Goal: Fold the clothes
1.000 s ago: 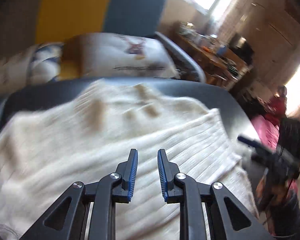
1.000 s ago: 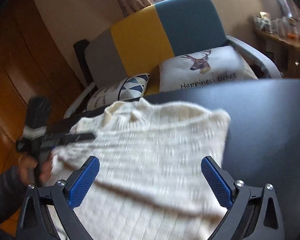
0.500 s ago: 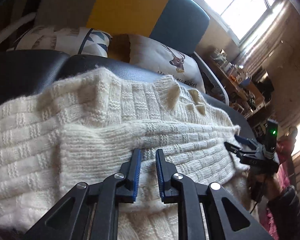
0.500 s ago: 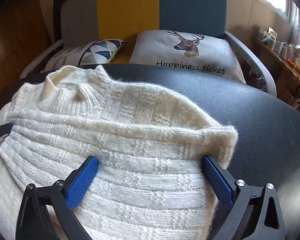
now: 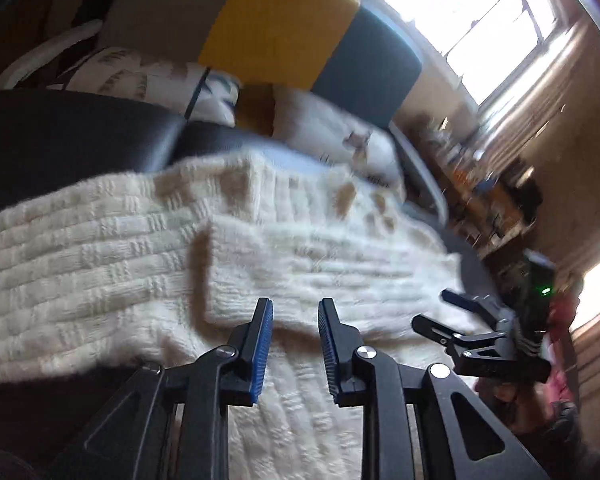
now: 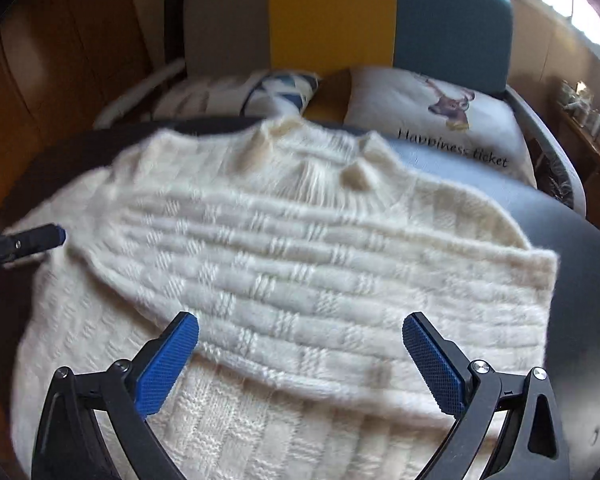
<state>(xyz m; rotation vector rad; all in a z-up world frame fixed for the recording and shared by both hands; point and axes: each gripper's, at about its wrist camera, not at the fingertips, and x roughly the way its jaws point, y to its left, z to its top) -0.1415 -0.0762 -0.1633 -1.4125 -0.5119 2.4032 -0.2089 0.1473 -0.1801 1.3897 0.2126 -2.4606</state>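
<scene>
Left wrist view looks down on a cream knitted sweater (image 5: 112, 248) spread across a black padded tabletop (image 5: 72, 136), one sleeve (image 5: 324, 264) folded flat across the body of the garment. The left gripper (image 5: 295, 312) hangs just above the near edge of that sleeve; its blue-padded jaws stand a narrow way apart and are opening, with nothing caught between them — only knit showing below the gap. Off to the right of this view the right gripper (image 5: 440, 312) points in over the sweater's far side, held by a person's hand (image 5: 508, 396).

From the right wrist view the sweater (image 6: 284, 264) fills most of the dark surface, its collar (image 6: 312, 148) toward the far edge and the folded sleeve running across the middle. The right gripper (image 6: 300, 336) has its jaws spread wide — both blue pads clear of the fabric, gripping nothing. One tip of the left gripper (image 6: 40, 238) shows at the sweater's left edge. Behind the tabletop stands a grey, yellow and teal sofa (image 6: 332, 20) with a deer-print cushion (image 6: 432, 116) and a triangle-patterned cushion (image 6: 276, 92).
</scene>
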